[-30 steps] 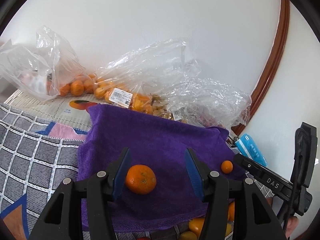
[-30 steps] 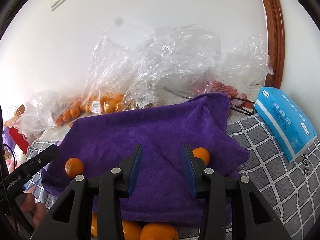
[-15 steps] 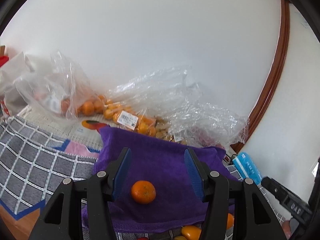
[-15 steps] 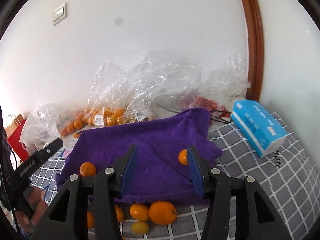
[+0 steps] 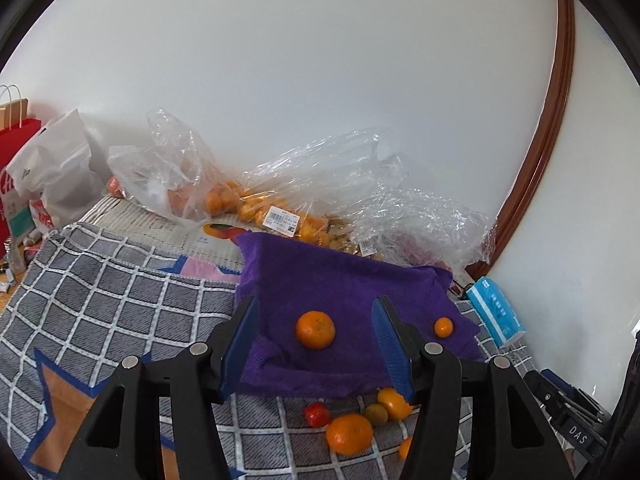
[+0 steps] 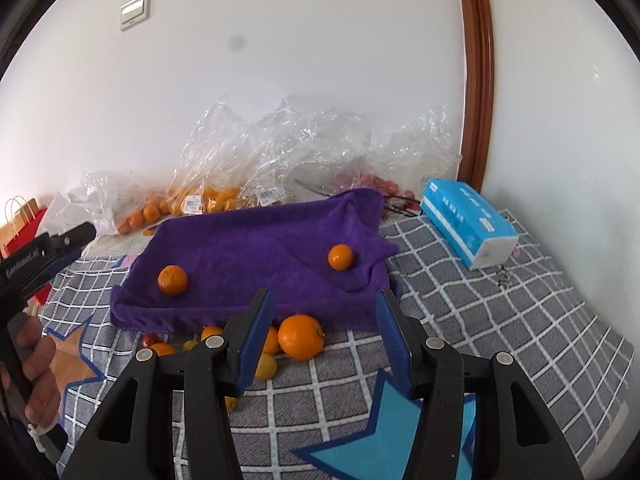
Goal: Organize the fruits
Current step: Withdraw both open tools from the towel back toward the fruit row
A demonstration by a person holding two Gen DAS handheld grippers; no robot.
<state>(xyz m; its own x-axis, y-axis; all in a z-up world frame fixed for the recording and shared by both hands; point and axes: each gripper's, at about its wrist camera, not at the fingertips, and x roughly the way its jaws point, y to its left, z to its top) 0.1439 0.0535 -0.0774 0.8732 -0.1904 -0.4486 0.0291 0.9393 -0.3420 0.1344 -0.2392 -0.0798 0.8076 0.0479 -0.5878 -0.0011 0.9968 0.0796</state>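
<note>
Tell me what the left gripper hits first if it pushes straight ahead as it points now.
Probably the larger orange on the purple towel, which sits between the open left gripper fingers' line; depth is uncertain.

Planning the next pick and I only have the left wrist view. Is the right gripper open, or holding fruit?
Observer: The right gripper is open and empty.
Operator: What's ahead of it?
Observer: The large orange, in the loose pile at the near edge of the purple towel. It lies between the lines of the fingers, untouched.
Operator: Grip on the left handle?
Observer: The left hand is wrapped around the handle of the left gripper, at the left edge of the right wrist view.
</note>
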